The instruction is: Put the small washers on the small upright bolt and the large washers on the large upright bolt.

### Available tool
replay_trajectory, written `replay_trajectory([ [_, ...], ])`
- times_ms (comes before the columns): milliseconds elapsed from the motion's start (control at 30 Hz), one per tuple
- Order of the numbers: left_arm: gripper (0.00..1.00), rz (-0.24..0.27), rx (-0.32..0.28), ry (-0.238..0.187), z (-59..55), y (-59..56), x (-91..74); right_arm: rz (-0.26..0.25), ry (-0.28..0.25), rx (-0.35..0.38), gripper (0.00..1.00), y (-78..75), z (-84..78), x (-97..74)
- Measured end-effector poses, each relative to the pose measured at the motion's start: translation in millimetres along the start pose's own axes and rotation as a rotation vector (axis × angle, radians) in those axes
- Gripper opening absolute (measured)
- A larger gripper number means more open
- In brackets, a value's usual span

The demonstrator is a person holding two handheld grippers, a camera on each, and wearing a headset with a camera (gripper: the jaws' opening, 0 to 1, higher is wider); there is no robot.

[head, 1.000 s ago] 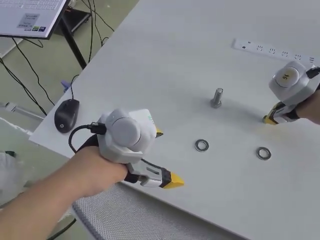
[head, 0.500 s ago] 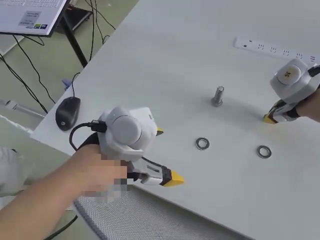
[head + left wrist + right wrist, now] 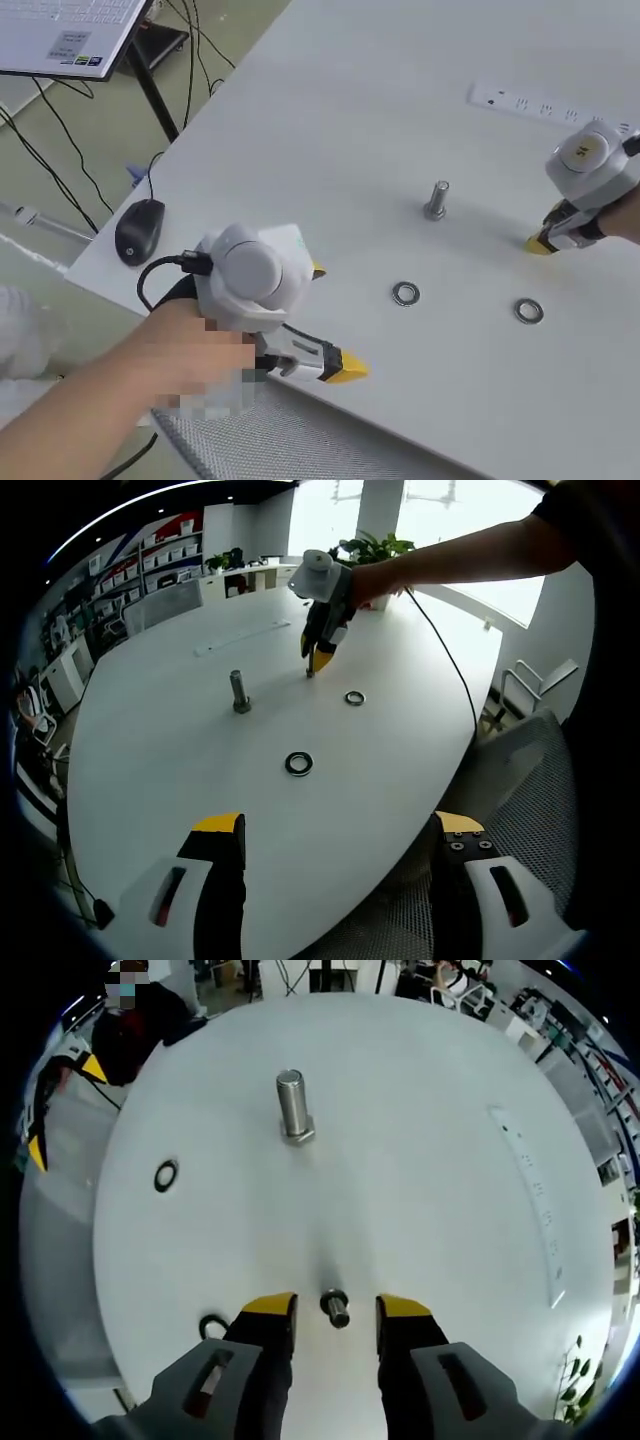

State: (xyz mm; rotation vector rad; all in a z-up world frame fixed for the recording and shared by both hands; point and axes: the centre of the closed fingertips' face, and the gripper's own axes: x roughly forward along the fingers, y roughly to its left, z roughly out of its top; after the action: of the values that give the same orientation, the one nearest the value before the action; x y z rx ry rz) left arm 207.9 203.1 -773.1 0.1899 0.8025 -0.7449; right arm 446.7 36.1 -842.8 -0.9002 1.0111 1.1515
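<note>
Head view: the left gripper (image 3: 332, 320) hangs over the near edge of the white table (image 3: 330, 120), its yellow-tipped jaws spread wide with nothing between them. Ahead of it lie the left-hand washer (image 3: 405, 294) and the right-hand washer (image 3: 528, 311), flat on the table and well apart from each other; I cannot tell which is small and which is large. The large upright bolt (image 3: 437, 200) stands beyond them with bare table all round it.

Right gripper view: the right gripper (image 3: 335, 1306) has its jaws parted to either side of the small upright bolt (image 3: 335, 1307), with a gap showing on both sides, so it grips nothing. The right-hand washer lies just beside one jaw, partly hidden by it.

Round about are a power strip (image 3: 530, 105) at the far side, a black mouse (image 3: 139, 230) near the table's left edge, a laptop (image 3: 60, 35) on a stand beyond it, and a mesh chair (image 3: 260, 440) tucked under the near edge.
</note>
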Motion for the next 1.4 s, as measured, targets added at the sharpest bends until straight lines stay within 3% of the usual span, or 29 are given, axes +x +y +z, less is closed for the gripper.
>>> replay_trajectory([
  [433, 0.75, 0.003, 0.022, -0.004, 0.5, -5.8, -8.5, -0.015, -0.047, -0.030, 0.36, 12.1, 15.2, -34.6],
  [800, 0.75, 0.004, 0.032, -0.022, 5.2, -8.0, -17.2, -0.020, -0.037, -0.046, 0.37, 27.9, 10.0, -49.0],
  [967, 0.74, 0.000, 0.044, -0.026, 7.1, -7.8, -17.8, -0.014, -0.044, -0.060, 0.39, 42.3, 5.4, -52.2],
  [1067, 0.74, -0.006, 0.052, -0.023, 7.9, -9.1, -16.4, 0.008, -0.048, -0.069, 0.41, 58.4, -1.4, -52.3],
  [1400, 0.74, -0.021, 0.067, -0.045, 21.3, -9.7, -15.3, 0.040, -0.046, -0.092, 0.41, 92.6, -21.2, -50.4],
])
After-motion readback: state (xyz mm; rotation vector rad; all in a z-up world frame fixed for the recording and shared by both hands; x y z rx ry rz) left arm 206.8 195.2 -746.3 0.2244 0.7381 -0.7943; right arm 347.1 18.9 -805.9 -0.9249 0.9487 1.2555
